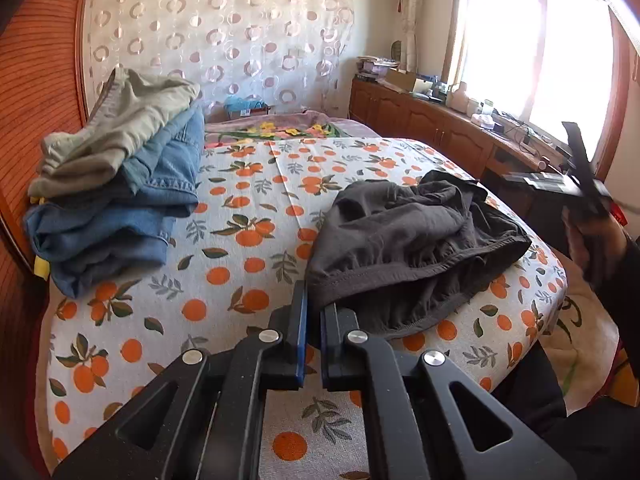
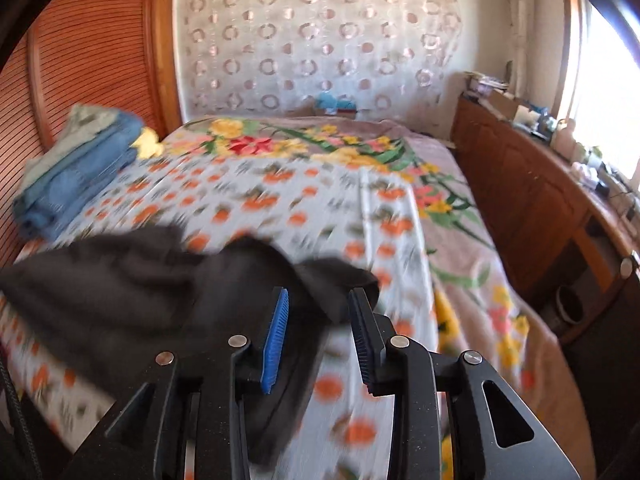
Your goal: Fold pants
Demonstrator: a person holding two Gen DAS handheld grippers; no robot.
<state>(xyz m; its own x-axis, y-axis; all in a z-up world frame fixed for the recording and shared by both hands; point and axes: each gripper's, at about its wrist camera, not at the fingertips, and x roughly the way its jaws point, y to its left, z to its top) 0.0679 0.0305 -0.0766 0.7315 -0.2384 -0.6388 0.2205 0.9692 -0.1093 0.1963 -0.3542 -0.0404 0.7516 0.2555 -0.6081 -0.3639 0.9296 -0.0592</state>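
The dark grey pants (image 1: 416, 248) lie crumpled on the orange-print bed sheet (image 1: 248, 240), right of the folded pile of jeans (image 1: 116, 216). The left gripper (image 1: 313, 320) is nearly closed at their waistband, grip uncertain. The right gripper (image 2: 318, 332) gapes wide, empty, over them.

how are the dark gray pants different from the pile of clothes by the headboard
The dark gray pants lie crumpled and unfolded near the bed's edge; the pile of clothes is folded and stacked beside the wooden headboard. The pants are one dark garment; the pile is blue denim under pale green. Both rest on the orange-print bedspread.
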